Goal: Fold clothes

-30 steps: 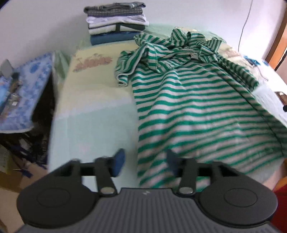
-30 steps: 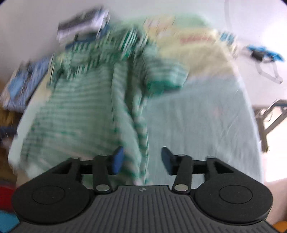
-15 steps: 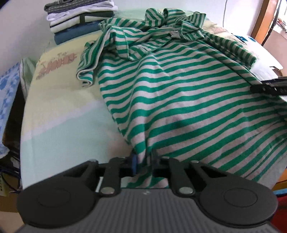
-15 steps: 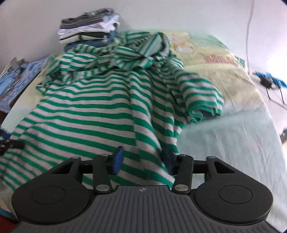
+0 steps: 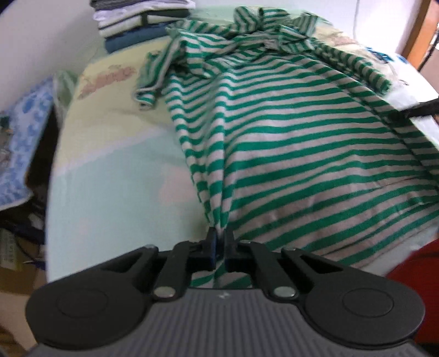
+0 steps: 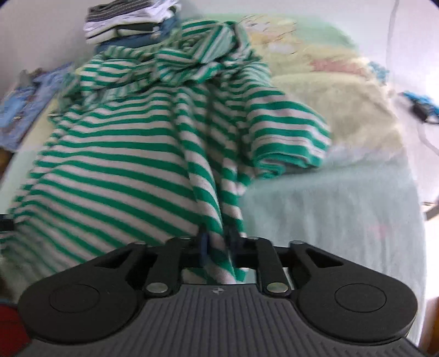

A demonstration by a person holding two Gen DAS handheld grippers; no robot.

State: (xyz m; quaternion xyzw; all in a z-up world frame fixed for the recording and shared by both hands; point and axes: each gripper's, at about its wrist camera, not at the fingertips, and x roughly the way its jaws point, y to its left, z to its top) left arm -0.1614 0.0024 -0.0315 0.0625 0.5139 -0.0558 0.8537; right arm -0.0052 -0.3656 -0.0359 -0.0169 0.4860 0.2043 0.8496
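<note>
A green-and-white striped shirt (image 5: 288, 142) lies spread on the pale green bed (image 5: 109, 192), its collar end bunched at the far side. My left gripper (image 5: 218, 239) is shut on the shirt's near left hem corner, and the cloth runs taut from the pads. In the right wrist view the same shirt (image 6: 123, 164) fills the left half. My right gripper (image 6: 218, 240) is closing on the near right hem corner, and gathered fabric fills the gap between its jaws. Its black finger tip (image 5: 419, 108) also shows at the right edge of the left wrist view.
A stack of folded clothes (image 5: 142, 22) sits at the head of the bed by the white wall. A blue patterned cloth (image 5: 19, 142) lies on furniture to the left. Bare sheet (image 6: 329, 214) lies right of the shirt. A blue cable bundle (image 6: 419, 104) lies further right.
Both grippers moved in over the shirt's near hem. The left one shut on its corner and drew the cloth taut. The right one's jaws narrowed around the other corner.
</note>
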